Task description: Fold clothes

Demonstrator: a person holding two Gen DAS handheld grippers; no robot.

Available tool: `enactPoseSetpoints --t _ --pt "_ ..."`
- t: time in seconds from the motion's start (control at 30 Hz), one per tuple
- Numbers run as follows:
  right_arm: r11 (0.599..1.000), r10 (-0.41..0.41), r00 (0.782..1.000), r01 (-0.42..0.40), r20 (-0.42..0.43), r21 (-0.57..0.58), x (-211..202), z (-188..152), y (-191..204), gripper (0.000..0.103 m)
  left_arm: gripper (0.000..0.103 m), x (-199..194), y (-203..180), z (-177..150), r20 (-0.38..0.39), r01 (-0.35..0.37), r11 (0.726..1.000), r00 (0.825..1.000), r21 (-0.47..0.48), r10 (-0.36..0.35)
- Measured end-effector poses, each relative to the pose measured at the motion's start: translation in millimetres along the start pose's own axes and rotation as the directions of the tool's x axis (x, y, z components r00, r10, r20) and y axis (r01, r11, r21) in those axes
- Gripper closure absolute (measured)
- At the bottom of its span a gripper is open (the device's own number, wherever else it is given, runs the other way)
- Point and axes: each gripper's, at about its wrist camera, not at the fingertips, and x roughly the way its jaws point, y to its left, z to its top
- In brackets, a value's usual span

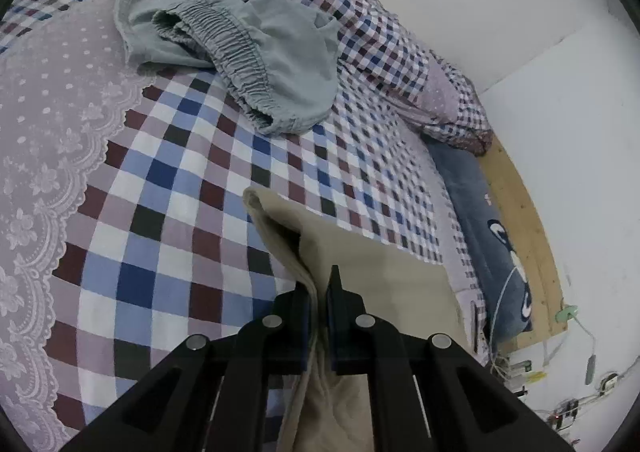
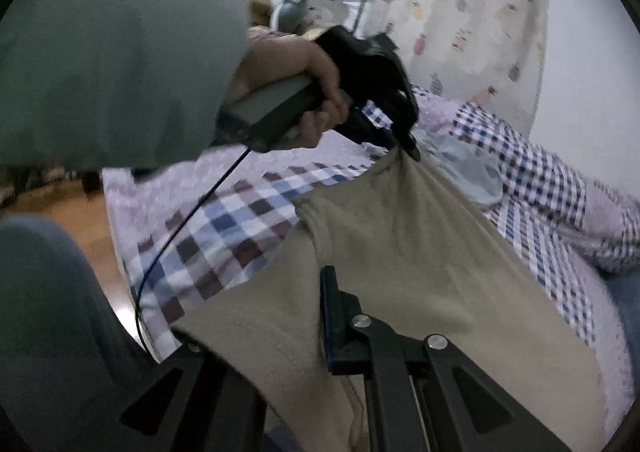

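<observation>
Fingers (image 1: 332, 288) of both grippers are clamped tight on the beige garment (image 1: 360, 252).

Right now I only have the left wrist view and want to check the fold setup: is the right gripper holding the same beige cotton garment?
Observer: Yes. The right gripper is shut on the beige cotton garment, cloth draped over one finger.
Operator: How does the cloth run between the two grips?
Observer: It stretches taut up to the left gripper, which pinches a gathered corner above the checked bedsheet.
Operator: Anything near my left hand?
Observer: The person's hand wraps the handle; a thin black cable hangs below it across the sheet.
Operator: What lies beyond the bed?
Observer: A pineapple-print curtain hangs on the far wall.
</observation>
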Motion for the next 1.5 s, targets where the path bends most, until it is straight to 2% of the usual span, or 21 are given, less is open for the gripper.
enactPoseSetpoints --t 0.13,0.37,0.5,0.7,0.83,1.0,1.23,1.3,1.37,1.5 --pt "1.000 -0.018 1.000 0.018 0.016 0.018 -8 2 -7 0.100 0.098 -3 -20 6 0.012 0.038 0.999 0.999 0.016 -0.038" --pt "0.991 -0.131 0.991 0.130 0.041 0.030 -39 1 -27 0.100 0.098 4 -86 13 0.030 0.139 0.990 0.990 0.035 -0.140" --pt "0.972 -0.234 0.972 0.233 0.028 0.024 -58 -9 -44 0.100 0.098 20 -135 10 0.025 0.172 0.983 0.985 0.058 -0.173" --pt "0.929 -0.337 0.941 0.336 -0.024 0.153 -97 -35 -97 0.100 0.098 66 -205 12 -0.005 0.194 0.978 0.981 0.081 -0.194" --pt "0.883 -0.375 0.924 0.380 -0.073 0.275 -125 -59 -132 0.100 0.098 115 -252 -1 -0.064 0.198 0.974 0.979 0.107 -0.192" --pt "0.810 -0.377 0.912 0.408 -0.158 0.421 -149 -100 -171 0.100 0.098 185 -300 -33 -0.150 0.167 0.977 0.978 0.133 -0.147" --pt "0.680 -0.351 0.905 0.422 -0.239 0.599 -172 -154 -217 0.100 0.098 295 -341 -73 -0.230 0.051 0.991 0.973 0.128 -0.020" --pt "0.639 -0.342 0.905 0.421 -0.253 0.644 -177 -169 -230 0.100 0.098 314 -349 -81 -0.243 0.028 0.991 0.970 0.129 0.005" --pt "0.598 -0.332 0.905 0.419 -0.265 0.683 -180 -181 -237 0.100 0.098 337 -355 -91 -0.249 -0.025 0.990 0.967 0.140 0.060" --pt "0.513 -0.295 0.909 0.410 -0.294 0.754 -181 -209 -252 0.100 0.096 372 -347 -99 -0.271 -0.106 0.988 0.953 0.108 0.132"
